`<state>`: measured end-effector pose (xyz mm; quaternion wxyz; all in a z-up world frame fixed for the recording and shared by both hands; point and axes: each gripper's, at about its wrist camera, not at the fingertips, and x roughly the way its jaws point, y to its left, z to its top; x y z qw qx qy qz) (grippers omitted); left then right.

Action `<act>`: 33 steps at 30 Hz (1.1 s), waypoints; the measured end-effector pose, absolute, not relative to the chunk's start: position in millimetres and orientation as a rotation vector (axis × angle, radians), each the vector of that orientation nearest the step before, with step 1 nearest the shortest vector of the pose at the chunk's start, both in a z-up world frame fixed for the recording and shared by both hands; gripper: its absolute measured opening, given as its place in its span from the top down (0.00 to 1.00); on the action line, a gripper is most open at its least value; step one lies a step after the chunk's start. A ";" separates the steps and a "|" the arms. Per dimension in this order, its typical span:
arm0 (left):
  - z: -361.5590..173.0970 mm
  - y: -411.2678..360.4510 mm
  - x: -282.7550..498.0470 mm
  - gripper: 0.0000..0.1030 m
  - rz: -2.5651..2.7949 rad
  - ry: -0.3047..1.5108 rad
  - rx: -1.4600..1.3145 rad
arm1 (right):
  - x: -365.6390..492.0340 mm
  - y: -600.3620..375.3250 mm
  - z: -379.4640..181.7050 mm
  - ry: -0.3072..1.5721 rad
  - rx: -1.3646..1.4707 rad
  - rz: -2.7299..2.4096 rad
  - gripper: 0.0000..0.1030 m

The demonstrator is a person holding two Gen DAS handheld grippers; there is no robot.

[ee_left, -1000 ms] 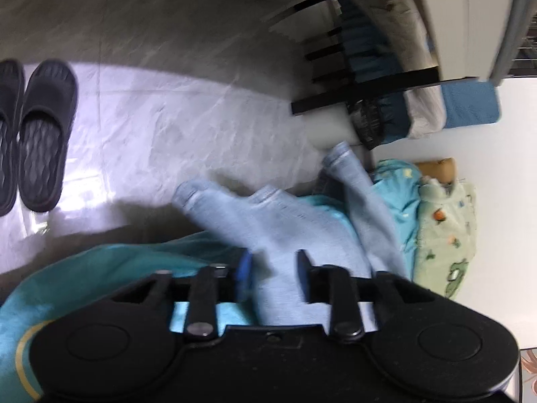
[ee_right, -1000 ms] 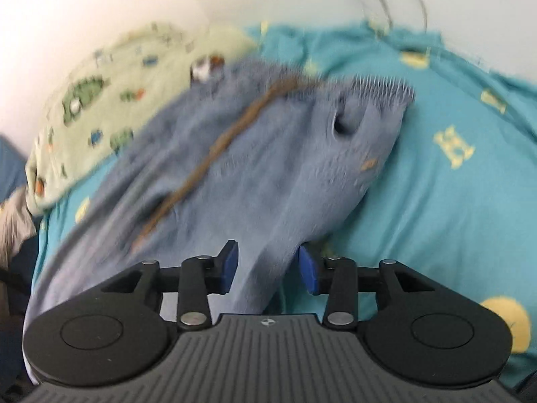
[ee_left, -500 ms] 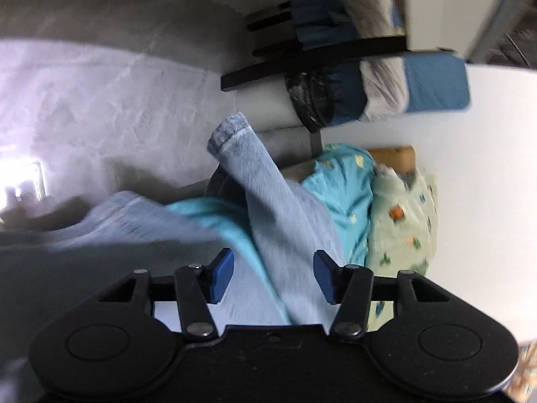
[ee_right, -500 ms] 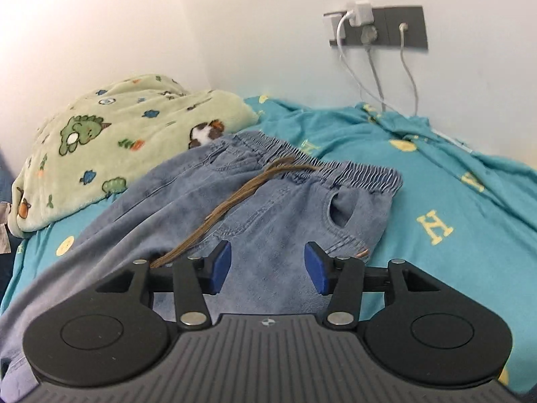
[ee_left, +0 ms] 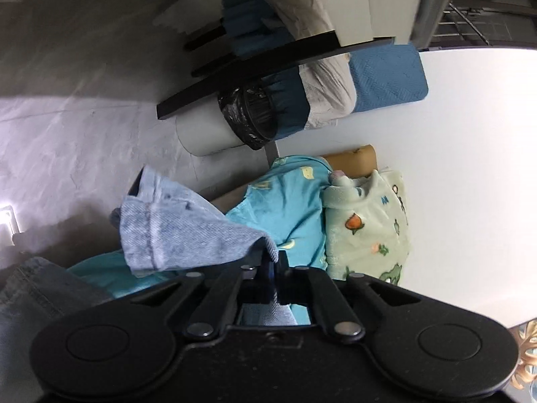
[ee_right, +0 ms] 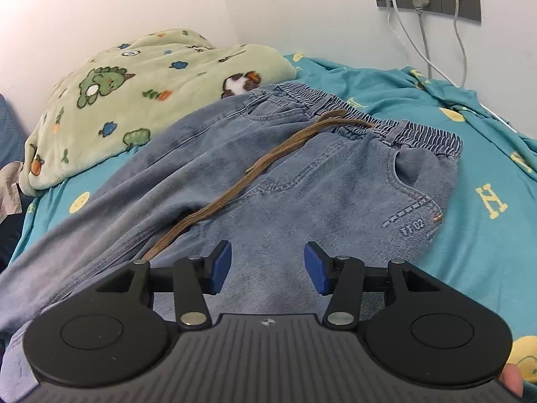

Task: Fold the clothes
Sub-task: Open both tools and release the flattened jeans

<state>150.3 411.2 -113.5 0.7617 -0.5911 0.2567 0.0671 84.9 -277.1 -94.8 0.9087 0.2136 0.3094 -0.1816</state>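
Jeans (ee_right: 302, 184): faded light-blue denim, tan drawstring (ee_right: 255, 174). Sheet (ee_right: 486, 174): teal, yellow prints. Blanket (ee_right: 134, 100): pale green, cartoon dinosaurs.

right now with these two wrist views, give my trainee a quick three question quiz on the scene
1. True or false: the left tool is shut on the hem of the light blue denim jeans.
2. What lies across the jeans from the waistband? A) brown drawstring B) white cable C) black belt
3. Fill in: the right tool is ____ above the denim.

Key: 1 true; 2 A; 3 open
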 end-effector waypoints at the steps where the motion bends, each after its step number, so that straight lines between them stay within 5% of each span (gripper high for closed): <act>1: -118.7 411.9 148.5 0.99 0.184 0.592 -1.266 | 83.4 -278.1 -94.6 0.638 0.446 -0.374 0.50; 6: -187.1 403.6 136.3 0.96 0.256 0.812 -1.293 | 78.9 -281.1 -93.0 0.632 0.472 -0.373 0.50; 8: -189.7 401.0 122.6 0.86 0.264 0.801 -1.300 | 78.3 -279.8 -92.9 0.640 0.470 -0.360 0.50; 23: -64.3 386.7 15.4 0.56 0.271 0.777 -1.192 | 66.2 -290.6 -80.0 0.612 0.491 -0.263 0.50; 33: -83.4 362.1 -50.7 0.52 0.262 0.766 -1.350 | 39.2 -333.8 -62.3 0.524 0.677 -0.295 0.50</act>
